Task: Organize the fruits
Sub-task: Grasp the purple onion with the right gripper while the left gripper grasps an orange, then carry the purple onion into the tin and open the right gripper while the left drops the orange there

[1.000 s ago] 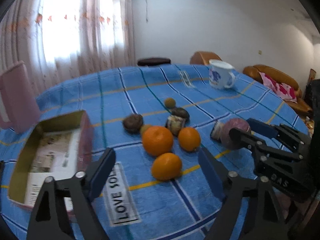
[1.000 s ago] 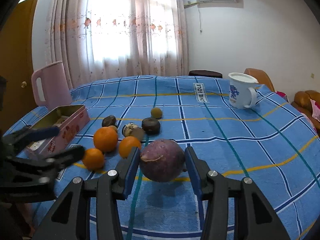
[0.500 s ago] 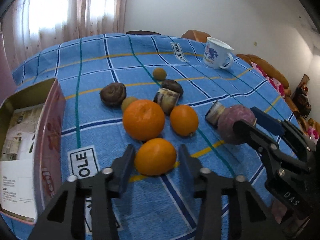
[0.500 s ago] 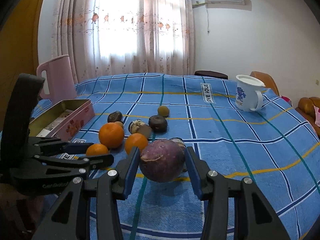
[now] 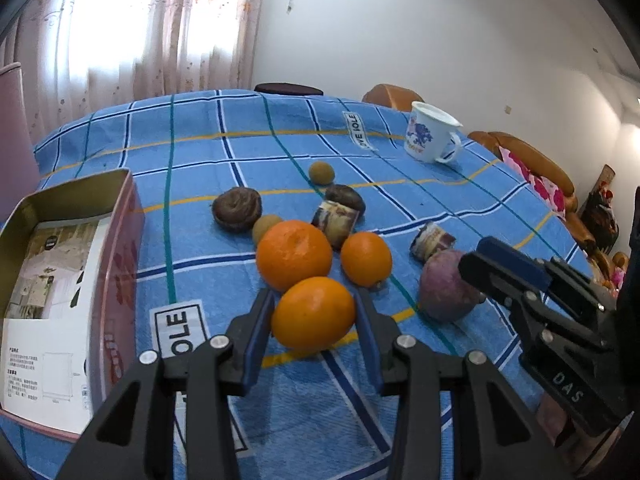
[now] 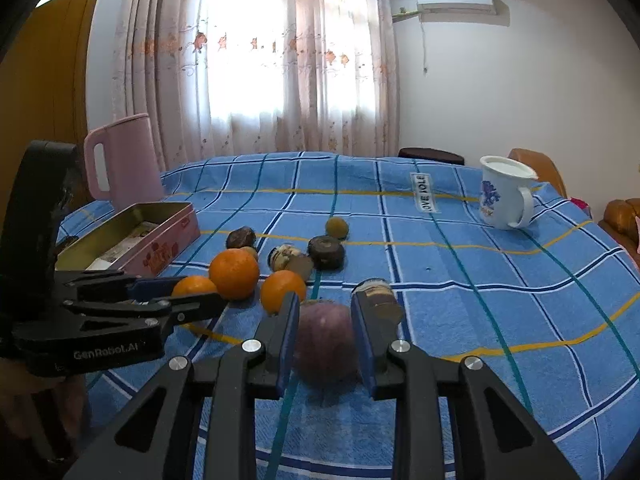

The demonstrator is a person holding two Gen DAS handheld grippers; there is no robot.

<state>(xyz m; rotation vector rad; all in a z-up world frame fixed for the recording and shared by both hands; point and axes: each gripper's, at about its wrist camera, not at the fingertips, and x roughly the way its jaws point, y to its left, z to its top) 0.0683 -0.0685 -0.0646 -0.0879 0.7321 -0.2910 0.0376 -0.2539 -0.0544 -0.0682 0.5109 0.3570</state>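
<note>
Left gripper (image 5: 314, 312) is clamped on a smooth bright orange (image 5: 313, 313), nearest of three, on the blue checked tablecloth (image 5: 200, 152) just in front of the big orange (image 5: 294, 255) and the small orange (image 5: 366, 253). Right gripper (image 6: 325, 334) is closed on a dull purple round fruit (image 6: 325, 343), skin mottled, sitting low on the cloth.

Whether either fruit is lifted off the cloth – cannot tell. In the right wrist view the purple fruit is blurred, and the left tool covers most of the held orange. Wrapped dark snack (image 6: 378, 294) is half hidden behind the right finger.

Around – open pink tin (image 5: 68, 280) with paper inside at left, pink jug (image 6: 122, 162) behind it, white mug (image 5: 430, 132) far right, brown wrinkled fruits (image 5: 237, 209) and a small yellowish one (image 5: 321, 172) behind the oranges.
</note>
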